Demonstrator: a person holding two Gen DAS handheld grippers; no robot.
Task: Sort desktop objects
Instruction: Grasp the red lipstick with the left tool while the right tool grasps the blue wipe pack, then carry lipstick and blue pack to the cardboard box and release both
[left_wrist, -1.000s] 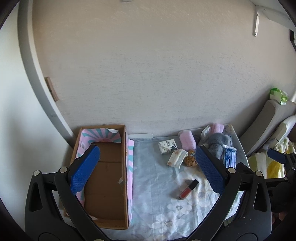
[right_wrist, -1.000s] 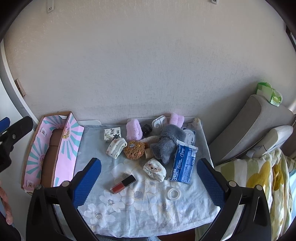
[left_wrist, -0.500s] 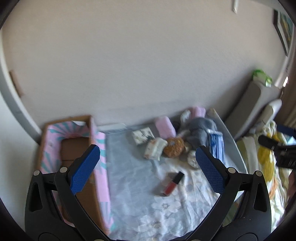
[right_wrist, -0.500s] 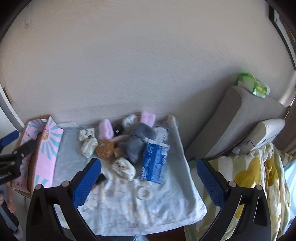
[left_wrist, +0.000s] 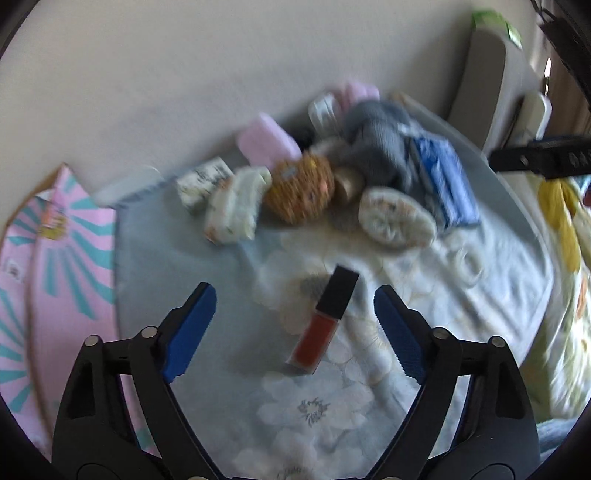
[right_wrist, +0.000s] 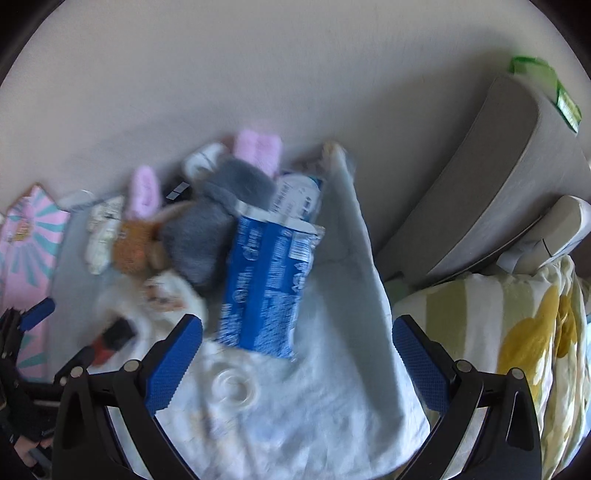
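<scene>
Red and glossy, the lip gloss tube (left_wrist: 322, 320) with its black cap lay on the flowered cloth (left_wrist: 310, 410) at lower centre of my left view, between the spread, empty blue fingers of the left gripper (left_wrist: 295, 325) but untouched. I judged the sorting barely begun: the pink-and-teal box (left_wrist: 55, 258) at the left edge showed nothing inside that I could see, and the pile sat unsorted across the upper middle. There I made out a soft grey plush (left_wrist: 380, 144), a fuzzy orange toy (left_wrist: 301, 188), a fluffy pink roll (left_wrist: 267, 142) and a crinkly blue packet (right_wrist: 264, 284). In my right view the right gripper (right_wrist: 297, 354) also stood wide apart, holding nothing, just above a clear tape ring (right_wrist: 233, 384) near the lower centre. Motion blur hid finer detail.
</scene>
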